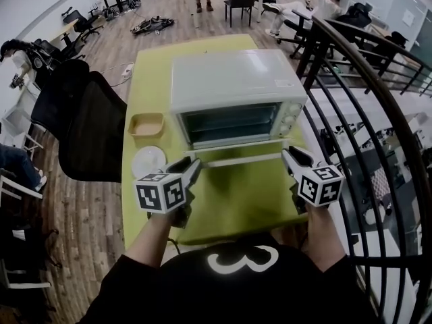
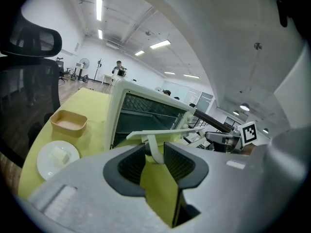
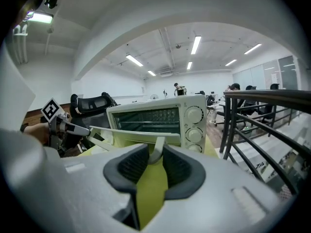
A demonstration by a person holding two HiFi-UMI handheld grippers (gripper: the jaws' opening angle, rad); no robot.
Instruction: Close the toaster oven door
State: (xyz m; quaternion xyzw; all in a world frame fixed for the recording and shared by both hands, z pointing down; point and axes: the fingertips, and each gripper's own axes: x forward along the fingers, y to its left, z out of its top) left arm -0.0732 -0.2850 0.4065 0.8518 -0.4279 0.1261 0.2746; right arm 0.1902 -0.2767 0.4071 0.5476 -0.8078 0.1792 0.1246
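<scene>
While the pale toaster oven [image 1: 236,90] sits at the middle of the yellow-green table [image 1: 223,211], its glass door [image 1: 239,147] hangs half open, tilted out from the oven's front. Your left gripper [image 1: 196,163] stands loosely round the left post of the door handle [image 1: 243,159]. Your right gripper [image 1: 287,156] pinches the right post.

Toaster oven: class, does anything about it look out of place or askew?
The door of the toaster oven stands open, tipped forward and down instead of shut against the front. Nothing else looks damaged.
</scene>
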